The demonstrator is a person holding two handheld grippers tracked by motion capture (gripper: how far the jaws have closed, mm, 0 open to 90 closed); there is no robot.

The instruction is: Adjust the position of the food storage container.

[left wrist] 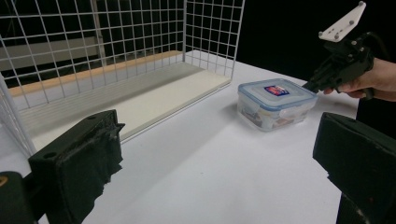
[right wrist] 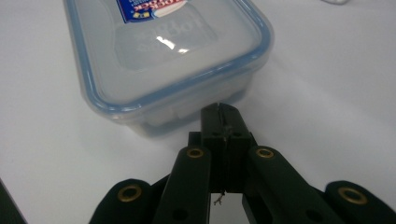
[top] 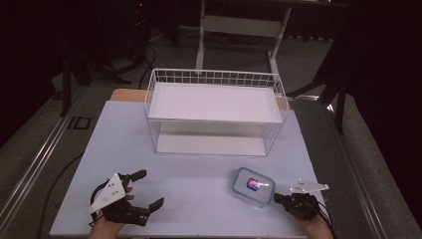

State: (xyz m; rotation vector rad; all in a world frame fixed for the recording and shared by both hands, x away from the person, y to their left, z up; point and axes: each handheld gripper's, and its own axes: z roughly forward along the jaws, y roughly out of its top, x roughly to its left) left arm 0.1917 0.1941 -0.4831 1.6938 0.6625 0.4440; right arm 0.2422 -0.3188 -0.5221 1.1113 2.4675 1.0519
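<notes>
closed tips at the box's near right corner

my right gripper (top: 278,198) sits at the near right of the table (top: 199,199), jaws pressed flat together with nothing between them. the clear lidded food box (top: 253,186) lies just to its left and slightly farther out, so the box is much nearer to this hand than to my other one. in the right gripper view the closed tips (right wrist: 219,122) point straight at the box's (right wrist: 163,60) near end wall, just under the blue-rimmed lid; whether they already touch it or stop just short i cannot tell. the box's long axis runs away from me along the line of the gripper, skewed on the table.

my left gripper (top: 149,191) rests at the near left, jaws spread wide and empty, well apart from the box (left wrist: 275,103), which lies off to its right.

beyond the box, at the far middle of the table, stands the white wire basket (top: 214,79), open side toward me, with its shelf bare. i judge any push from these tips would send the box left and far, toward that basket.
</notes>
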